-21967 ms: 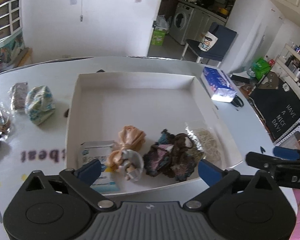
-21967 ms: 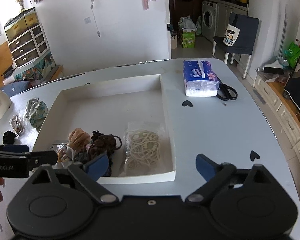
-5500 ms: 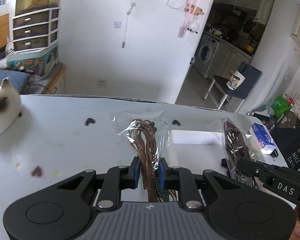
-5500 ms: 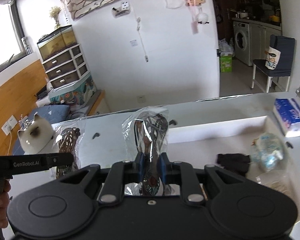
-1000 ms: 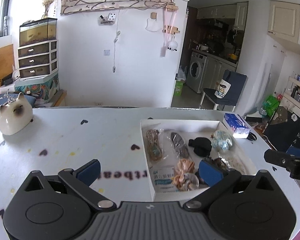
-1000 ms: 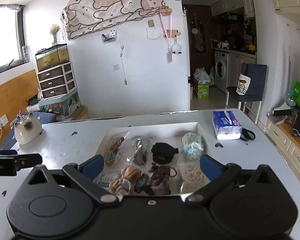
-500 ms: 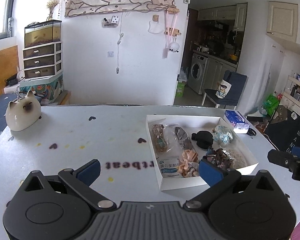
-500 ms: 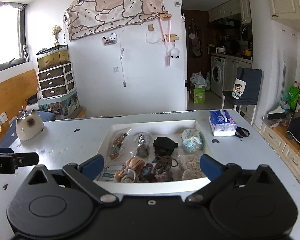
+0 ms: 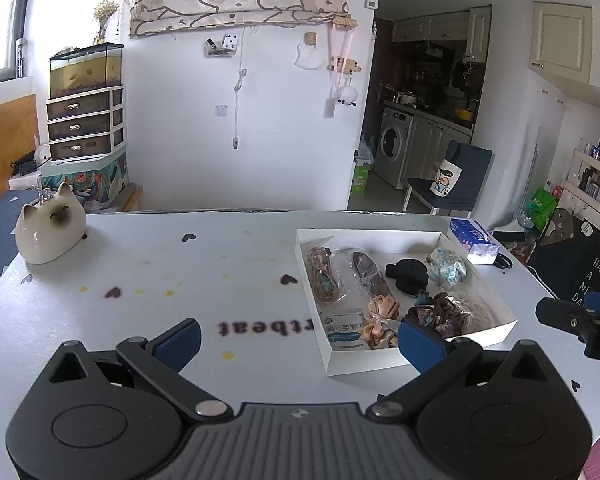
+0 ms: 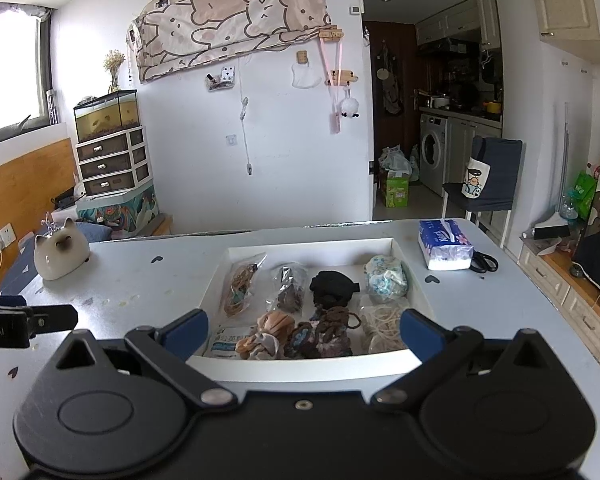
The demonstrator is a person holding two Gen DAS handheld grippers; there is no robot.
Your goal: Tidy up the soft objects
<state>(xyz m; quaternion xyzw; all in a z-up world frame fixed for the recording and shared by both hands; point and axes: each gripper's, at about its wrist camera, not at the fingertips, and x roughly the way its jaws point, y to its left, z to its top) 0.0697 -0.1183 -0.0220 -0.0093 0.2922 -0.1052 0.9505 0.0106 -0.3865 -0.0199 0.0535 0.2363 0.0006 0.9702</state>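
2 grippers hang over the table [image 10: 148,280] with nothing in them. On the left gripper [image 9: 300,338] the blue fingers [image 9: 179,343] are spread wide, and on the right gripper [image 10: 304,332] too. Just past them sits the white box [image 10: 300,368]. Inside the box, the near row has a pack [image 10: 226,342], scrunchies [image 10: 274,330] and a white bag [image 10: 382,326]. The far row in the box has 2 bags [image 10: 240,284], a black piece [image 10: 332,286] and a blue one [image 10: 386,278]. Right of the box lie tissues [image 10: 444,244]. Far left of the box sits a cat [image 10: 60,254].
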